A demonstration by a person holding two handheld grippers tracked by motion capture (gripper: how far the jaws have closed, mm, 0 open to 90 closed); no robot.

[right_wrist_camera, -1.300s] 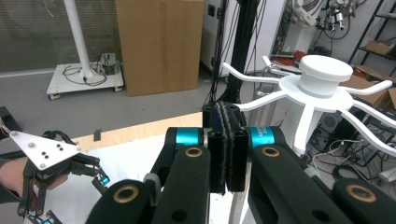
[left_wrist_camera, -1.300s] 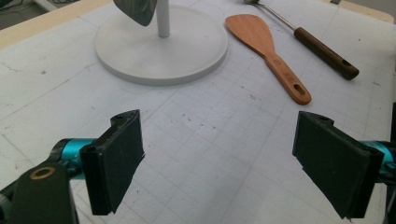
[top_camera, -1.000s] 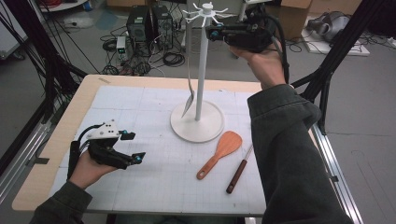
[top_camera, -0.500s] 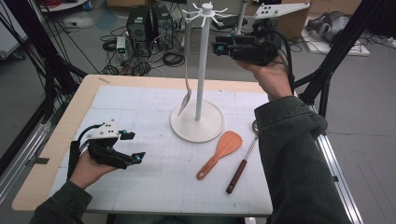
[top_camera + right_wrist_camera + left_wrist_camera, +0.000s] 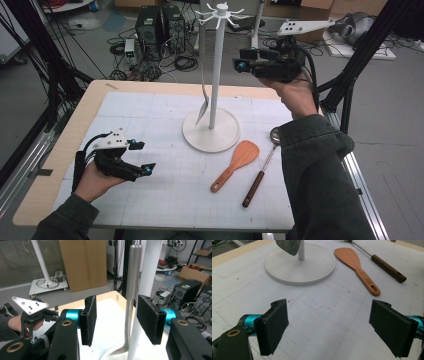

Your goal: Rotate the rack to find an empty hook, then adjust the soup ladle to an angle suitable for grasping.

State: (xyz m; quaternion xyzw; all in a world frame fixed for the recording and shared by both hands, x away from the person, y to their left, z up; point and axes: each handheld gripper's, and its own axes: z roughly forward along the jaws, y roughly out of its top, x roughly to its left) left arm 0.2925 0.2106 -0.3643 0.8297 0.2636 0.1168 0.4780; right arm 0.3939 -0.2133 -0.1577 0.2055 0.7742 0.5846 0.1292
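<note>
A white hook stand (image 5: 216, 75) rises from its round base (image 5: 211, 131) at the middle of the table. From one hook hangs a metal utensil (image 5: 202, 100), its blade just above the base. My right gripper (image 5: 241, 57) is raised to the right of the pole, open and holding nothing. In the right gripper view the utensil's handle (image 5: 131, 290) and the pole (image 5: 147, 277) stand just beyond the open jaws. My left gripper (image 5: 144, 157) sits low over the front left of the mat, open and empty.
A wooden spatula (image 5: 235, 165) and a dark-handled metal ladle (image 5: 262, 167) lie on the mat right of the base. The left gripper view has the base (image 5: 299, 265) and the spatula (image 5: 359, 267) ahead. Cables and computers sit behind the table.
My right gripper has come down from near the stand's top hooks and drifted a little to the right. The left gripper has stayed put.
</note>
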